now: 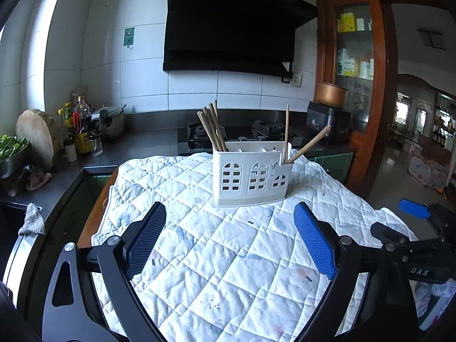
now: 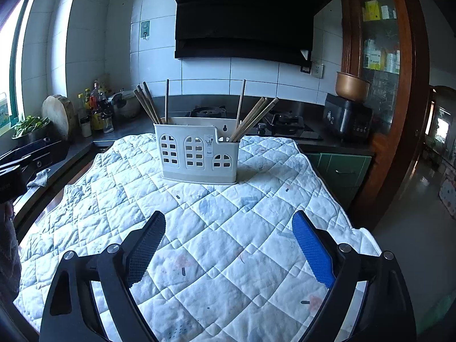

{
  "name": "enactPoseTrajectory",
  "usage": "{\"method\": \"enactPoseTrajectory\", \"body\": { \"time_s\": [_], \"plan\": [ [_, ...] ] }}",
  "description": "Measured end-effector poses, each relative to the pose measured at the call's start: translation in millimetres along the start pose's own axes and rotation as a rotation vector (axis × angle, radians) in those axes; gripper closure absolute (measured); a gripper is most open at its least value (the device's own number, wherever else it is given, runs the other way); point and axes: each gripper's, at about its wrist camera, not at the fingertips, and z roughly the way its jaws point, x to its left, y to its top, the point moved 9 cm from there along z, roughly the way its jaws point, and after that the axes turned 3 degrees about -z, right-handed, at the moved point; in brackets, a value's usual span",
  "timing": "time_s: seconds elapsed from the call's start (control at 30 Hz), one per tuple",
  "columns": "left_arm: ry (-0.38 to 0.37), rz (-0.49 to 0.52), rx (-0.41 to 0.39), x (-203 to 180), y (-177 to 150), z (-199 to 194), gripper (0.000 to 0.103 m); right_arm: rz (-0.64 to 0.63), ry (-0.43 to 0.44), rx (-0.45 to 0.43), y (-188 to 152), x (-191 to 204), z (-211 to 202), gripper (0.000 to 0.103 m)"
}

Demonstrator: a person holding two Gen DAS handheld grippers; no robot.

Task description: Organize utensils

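Observation:
A white plastic utensil holder (image 1: 250,175) with arched window cut-outs stands upright on a white quilted cloth (image 1: 216,256); it also shows in the right wrist view (image 2: 196,152). Several wooden chopsticks (image 1: 212,126) lean in its left compartment and a few more (image 1: 306,145) in its right one; the right wrist view shows the left bunch (image 2: 146,104) and the right bunch (image 2: 253,118). My left gripper (image 1: 230,236) is open and empty, short of the holder. My right gripper (image 2: 228,242) is open and empty, also short of it.
Behind the cloth (image 2: 228,228) is a dark counter with a gas hob (image 1: 242,136), a rice cooker (image 2: 347,119), sauce bottles (image 1: 81,131), a round chopping board (image 1: 37,136) and a bowl of greens (image 1: 10,151). The right gripper's body shows at the right edge (image 1: 413,245).

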Motion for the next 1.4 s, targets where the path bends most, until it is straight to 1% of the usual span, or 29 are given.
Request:
{"method": "enactPoseTrajectory", "body": {
  "time_s": [0.07,0.3,0.67,1.4],
  "plan": [
    [-0.001,0.01,-0.004,-2,-5,-5,0.011,0.002,-0.018,-0.002,-3,0,-2,0.013],
    [-0.002,0.018,0.006,-4,-22,-12,0.009,0.047,-0.012,0.01,-16,-1,-4,0.012],
    [-0.008,0.007,0.049,-7,-48,-8,0.009,0.082,-0.018,0.013,-24,-5,-7,0.012],
    [0.001,-0.005,0.093,-8,-65,-3,0.009,0.068,-0.018,0.035,-31,3,2,0.012]
  ]
}}
